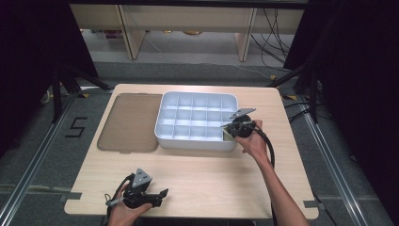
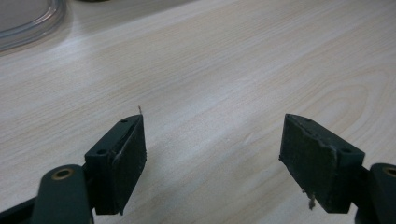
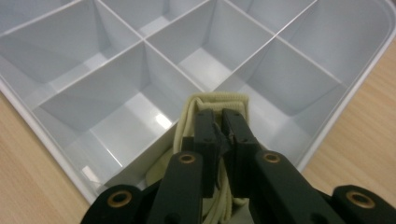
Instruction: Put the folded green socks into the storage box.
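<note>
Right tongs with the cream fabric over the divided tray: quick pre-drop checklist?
1. Grip: right tongs shut on the cream fabric piece: ok.
2. Position: tips above the white divided tray, at its near right corner: ok.
3. Target compartment holds nothing: ok.
4. Exact cell under the fabric: it straddles a divider: cannot tell.
5. Left tongs open over bare table, away from the tray: ok.
6. Clear lid lies flat left of the tray, out of the way: ok.
</note>
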The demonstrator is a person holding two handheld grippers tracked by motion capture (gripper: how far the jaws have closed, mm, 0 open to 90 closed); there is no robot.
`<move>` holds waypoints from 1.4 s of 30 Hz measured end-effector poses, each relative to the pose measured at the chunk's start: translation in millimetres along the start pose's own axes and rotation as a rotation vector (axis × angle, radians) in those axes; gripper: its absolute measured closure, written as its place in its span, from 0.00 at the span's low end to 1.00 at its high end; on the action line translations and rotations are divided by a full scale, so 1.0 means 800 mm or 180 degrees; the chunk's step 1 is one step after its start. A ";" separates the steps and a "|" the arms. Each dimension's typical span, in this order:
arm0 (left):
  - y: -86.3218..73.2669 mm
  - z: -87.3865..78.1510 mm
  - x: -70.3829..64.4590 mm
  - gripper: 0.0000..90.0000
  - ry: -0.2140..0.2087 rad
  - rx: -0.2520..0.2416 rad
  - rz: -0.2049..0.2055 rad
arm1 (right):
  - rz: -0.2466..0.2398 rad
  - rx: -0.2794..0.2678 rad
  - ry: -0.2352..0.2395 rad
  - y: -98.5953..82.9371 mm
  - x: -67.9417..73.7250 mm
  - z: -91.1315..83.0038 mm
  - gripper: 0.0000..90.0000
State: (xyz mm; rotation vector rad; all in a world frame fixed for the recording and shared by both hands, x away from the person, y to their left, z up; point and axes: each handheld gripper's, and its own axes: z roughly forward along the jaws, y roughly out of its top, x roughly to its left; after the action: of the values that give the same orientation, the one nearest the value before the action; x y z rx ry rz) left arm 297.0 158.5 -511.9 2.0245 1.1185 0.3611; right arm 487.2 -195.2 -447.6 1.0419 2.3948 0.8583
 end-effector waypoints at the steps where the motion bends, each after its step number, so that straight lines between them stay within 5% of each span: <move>1: 0.000 0.000 0.001 0.25 0.0011 -0.0002 -0.0003 | 0.0005 -0.0039 -0.0009 -0.001 0.001 0.004 0.94; 2: 0.000 -0.001 0.001 0.25 0.0020 0.0018 -0.0006 | 0.0095 0.0076 0.0035 -0.001 0.004 0.004 0.94; 6: 0.000 0.000 0.001 0.25 0.0011 -0.0002 -0.0023 | -0.0001 0.0257 0.0020 0.004 0.003 0.008 0.94; 13: 0.000 -0.001 0.001 0.25 -0.0003 -0.0012 -0.0008 | 0.0059 0.0526 0.0069 0.012 0.003 0.018 0.94; 18: 0.000 -0.001 0.001 0.25 0.0004 -0.0010 -0.0019 | 0.0005 0.0587 0.0078 0.012 0.003 0.025 0.93; 25: 0.000 0.000 -0.001 0.25 -0.0003 0.0012 -0.0004 | 0.0140 0.0720 0.0194 0.013 -0.001 0.028 0.92; 29: 0.000 -0.002 0.001 0.25 0.0004 0.0014 0.0035 | 0.0216 0.0663 0.0245 0.015 -0.002 0.021 0.87; 37: 0.000 0.001 0.000 0.25 0.0002 0.0000 0.0000 | 0.0197 0.0174 0.0216 0.023 -0.016 -0.005 0.85; 42: 0.000 -0.001 0.002 0.25 0.0015 0.0026 0.0008 | 0.0149 0.0235 0.0138 0.029 -0.019 0.005 0.85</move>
State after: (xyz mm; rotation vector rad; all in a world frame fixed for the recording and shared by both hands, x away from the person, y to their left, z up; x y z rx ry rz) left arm 297.5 159.9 -511.3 2.0335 1.1221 0.3634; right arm 511.0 -192.6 -433.1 1.1225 2.4639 0.8220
